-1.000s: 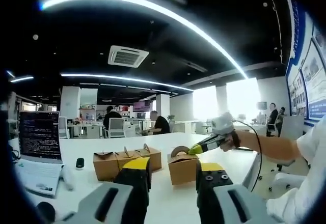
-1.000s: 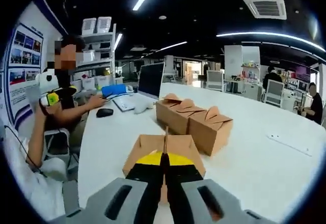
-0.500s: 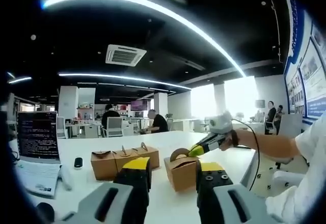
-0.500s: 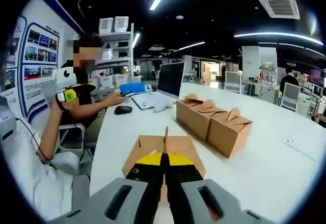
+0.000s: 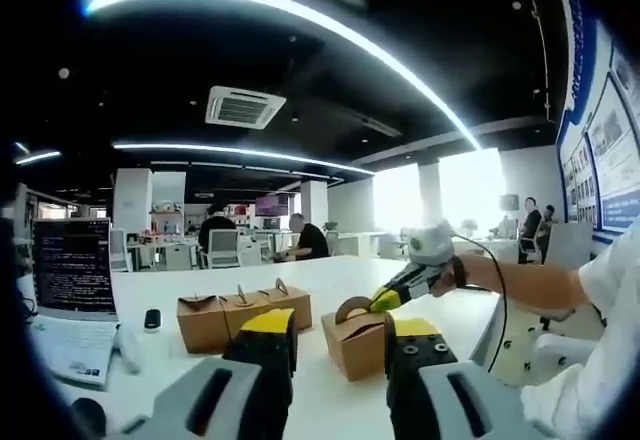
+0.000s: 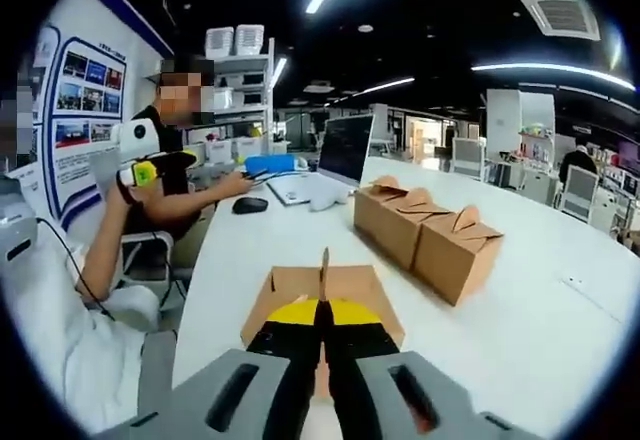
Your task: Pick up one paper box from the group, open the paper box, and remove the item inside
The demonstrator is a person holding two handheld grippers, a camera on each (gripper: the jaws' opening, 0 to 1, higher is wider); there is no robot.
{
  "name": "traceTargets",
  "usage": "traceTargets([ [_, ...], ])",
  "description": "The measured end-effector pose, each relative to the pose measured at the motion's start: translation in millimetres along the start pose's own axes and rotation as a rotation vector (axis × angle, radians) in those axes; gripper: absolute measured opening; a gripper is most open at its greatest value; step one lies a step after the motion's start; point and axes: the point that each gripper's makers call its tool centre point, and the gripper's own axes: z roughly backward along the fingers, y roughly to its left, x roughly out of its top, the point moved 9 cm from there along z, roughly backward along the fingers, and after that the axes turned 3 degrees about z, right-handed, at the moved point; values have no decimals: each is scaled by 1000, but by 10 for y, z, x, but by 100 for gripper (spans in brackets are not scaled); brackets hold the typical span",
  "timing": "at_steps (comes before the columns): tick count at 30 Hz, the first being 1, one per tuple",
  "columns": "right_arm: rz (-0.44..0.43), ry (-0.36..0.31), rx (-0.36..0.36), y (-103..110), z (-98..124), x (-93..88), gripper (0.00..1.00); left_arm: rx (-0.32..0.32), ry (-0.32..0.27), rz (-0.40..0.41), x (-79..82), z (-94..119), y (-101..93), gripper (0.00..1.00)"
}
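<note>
While the right tool (image 6: 322,335) is pinching the top flap of the paper box (image 6: 322,295) at lower centre, the left tool (image 5: 340,345) is waiting agape, so unfolding flaps probably comes next.

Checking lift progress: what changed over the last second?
The right gripper, clamped throughout on the box's handle flap, has carried the single box up and away from the row of boxes, leaving a wider gap. Left gripper still open, holding nothing.
</note>
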Motion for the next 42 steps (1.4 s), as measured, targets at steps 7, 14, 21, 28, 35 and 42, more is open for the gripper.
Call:
traceTargets([
  [7,-25,-40,-5,26,26,-22,14,-2,-2,-1,-2,-12,-3,36],
  [14,-34,-81,-27,20,103,17,19,-1,-1,-2,-3,-24,-3,36],
  [21,-46,-130,-65,69,197,-11,26,-4,4,-2,-24,-59,-8,36],
  [28,-79,-167,-112,106,329,-57,29,-6,14,-1,-69,-102,-22,36],
  [35,-99,-200,-143,179,424,-55,36,-15,24,-2,-99,-153,-33,36],
  [42,-105,-210,-194,230,497,-58,38,-16,24,-1,-100,-168,-35,36],
])
